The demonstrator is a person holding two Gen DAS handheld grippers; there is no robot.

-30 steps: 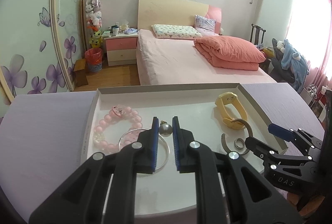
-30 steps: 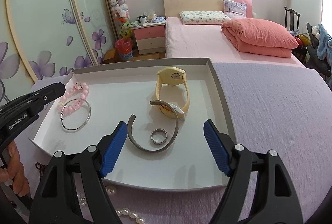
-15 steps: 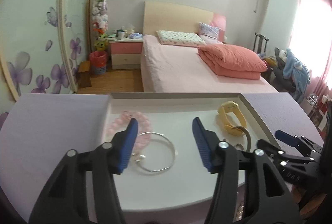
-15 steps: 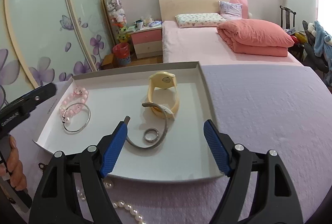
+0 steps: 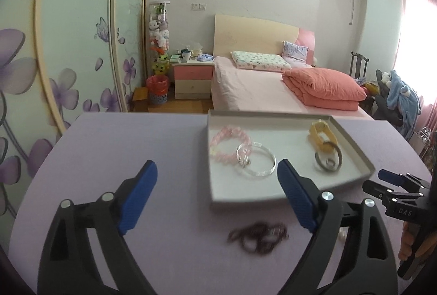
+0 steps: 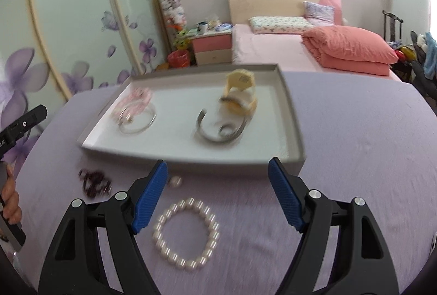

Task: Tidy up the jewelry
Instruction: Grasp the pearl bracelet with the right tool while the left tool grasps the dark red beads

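Observation:
A white tray (image 5: 352, 150) (image 6: 289, 114) on the purple tabletop holds a pink bead bracelet (image 5: 228, 143) (image 6: 136, 99), a silver bangle (image 5: 258, 162) (image 6: 138, 120), a yellow watch (image 5: 322, 138) (image 6: 240, 93), a grey cuff (image 5: 329, 157) (image 6: 218, 131) and a ring (image 5: 331, 163). A dark bead chain (image 5: 258, 237) (image 6: 94, 181) lies in front of the tray. A white pearl bracelet (image 6: 187, 233) and a loose pearl (image 6: 174, 181) lie near it. My left gripper (image 5: 217, 199) is open and empty above the chain. My right gripper (image 6: 217, 194) is open and empty over the pearl bracelet.
The purple table (image 5: 136, 147) runs left of the tray and to the right (image 6: 368, 158). Its far edge faces a bed (image 5: 259, 93) and a nightstand (image 5: 192, 79). The right gripper shows in the left wrist view (image 5: 396, 185).
My left gripper opened, let go of a small silver bead in the tray, and drew back and left off the tray. My right gripper drew back too, now over the pearl bracelet.

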